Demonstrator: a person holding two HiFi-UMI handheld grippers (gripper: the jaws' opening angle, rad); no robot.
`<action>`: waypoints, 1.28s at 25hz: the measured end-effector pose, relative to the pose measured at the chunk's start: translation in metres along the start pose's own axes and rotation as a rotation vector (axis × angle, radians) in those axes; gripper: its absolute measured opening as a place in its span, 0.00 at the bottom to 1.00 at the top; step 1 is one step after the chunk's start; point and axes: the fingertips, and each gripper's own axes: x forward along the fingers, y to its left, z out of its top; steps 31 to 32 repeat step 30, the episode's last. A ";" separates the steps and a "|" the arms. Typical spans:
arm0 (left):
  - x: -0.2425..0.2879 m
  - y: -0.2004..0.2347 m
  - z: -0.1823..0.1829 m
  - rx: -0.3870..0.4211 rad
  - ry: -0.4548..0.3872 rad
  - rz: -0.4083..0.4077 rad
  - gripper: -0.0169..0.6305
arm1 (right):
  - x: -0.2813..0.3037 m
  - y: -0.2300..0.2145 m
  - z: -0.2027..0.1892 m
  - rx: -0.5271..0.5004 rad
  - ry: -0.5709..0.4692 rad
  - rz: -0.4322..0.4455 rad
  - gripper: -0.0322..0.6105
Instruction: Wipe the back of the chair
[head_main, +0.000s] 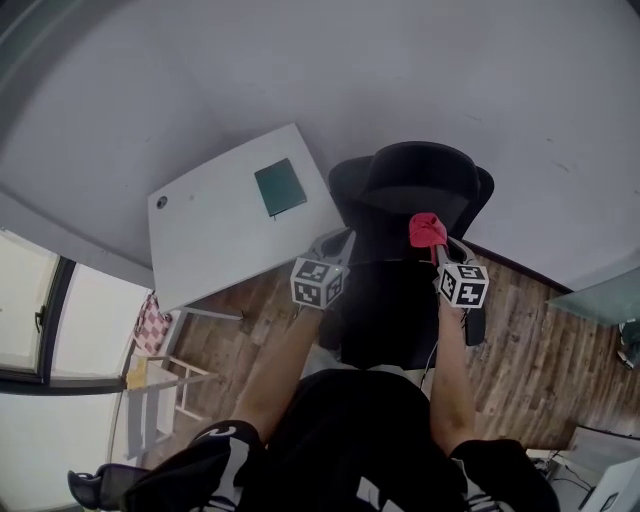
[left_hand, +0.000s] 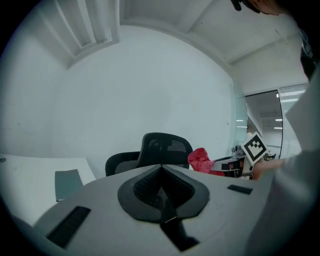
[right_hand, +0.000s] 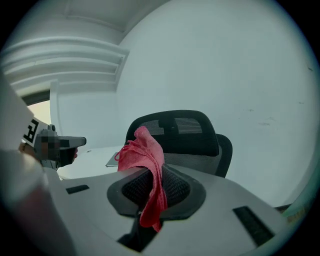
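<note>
The black mesh office chair (head_main: 415, 215) stands in front of me, its tall back (right_hand: 176, 132) facing both grippers. A red cloth (head_main: 427, 230) sticks up from my right gripper (head_main: 436, 245), which is shut on it just short of the chair's back. In the right gripper view the cloth (right_hand: 146, 159) hangs over the jaws. My left gripper (head_main: 338, 242) is held level with it at the chair's left side, shut with nothing between its jaws. The left gripper view shows the chair (left_hand: 162, 147) and the red cloth (left_hand: 201, 160) at the right.
A white table (head_main: 215, 235) stands left of the chair against the wall, with a dark green pad (head_main: 280, 186) on it. A red-checked cloth (head_main: 152, 325) and a pale wooden rack (head_main: 170, 385) lie below the table on the wood floor (head_main: 545, 350).
</note>
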 end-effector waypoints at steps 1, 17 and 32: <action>-0.003 0.005 0.002 -0.007 -0.001 0.016 0.06 | 0.004 0.002 0.005 -0.005 -0.005 0.003 0.15; -0.027 0.028 0.028 -0.028 -0.051 0.071 0.06 | 0.011 0.058 0.057 -0.100 -0.086 0.086 0.15; -0.024 0.031 0.028 -0.024 -0.041 0.061 0.06 | 0.016 0.061 0.050 -0.079 -0.071 0.092 0.15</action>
